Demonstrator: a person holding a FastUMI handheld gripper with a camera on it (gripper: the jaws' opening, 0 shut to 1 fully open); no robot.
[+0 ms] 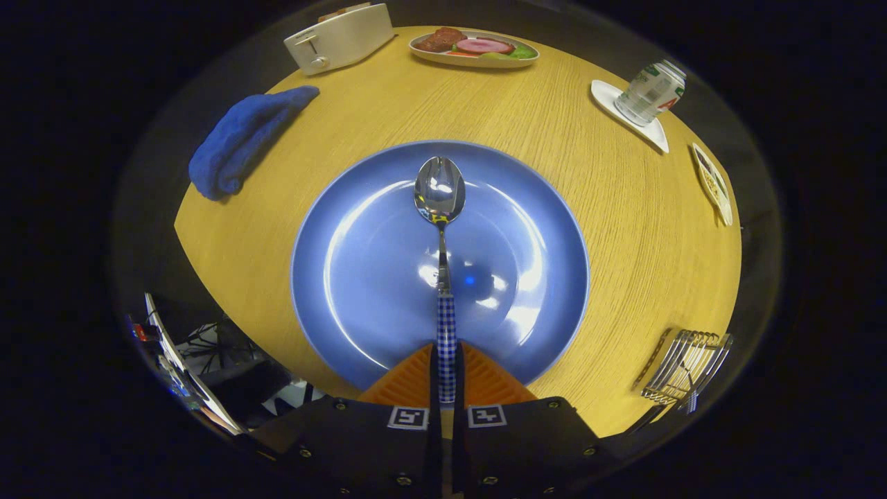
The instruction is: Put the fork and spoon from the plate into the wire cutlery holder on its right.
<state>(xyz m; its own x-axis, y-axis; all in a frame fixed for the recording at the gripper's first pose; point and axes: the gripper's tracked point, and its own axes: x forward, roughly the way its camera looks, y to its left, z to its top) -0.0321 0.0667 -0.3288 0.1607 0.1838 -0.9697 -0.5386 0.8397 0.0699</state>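
Spoon (pixel 440 190) over the blue plate (pixel 346 277) – checked handle clamped in the tongs (pixel 447 378) – wire cutlery holder (pixel 682 367) near right on the wooden desk (pixel 624 222)

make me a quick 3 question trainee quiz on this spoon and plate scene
1. True or false: the gripper has its fingers shut on the checked handle of the spoon.
2. Multiple choice: what lies directly under the spoon's bowl? A) the blue cloth B) the blue plate C) the white toaster
3. Fill in: seen from the fingers, the wire cutlery holder stands on the wooden table to the ____ of the plate.

Key: 1 true; 2 B; 3 right. The holder already seems to have a utensil in it, though which one is hard to tell.
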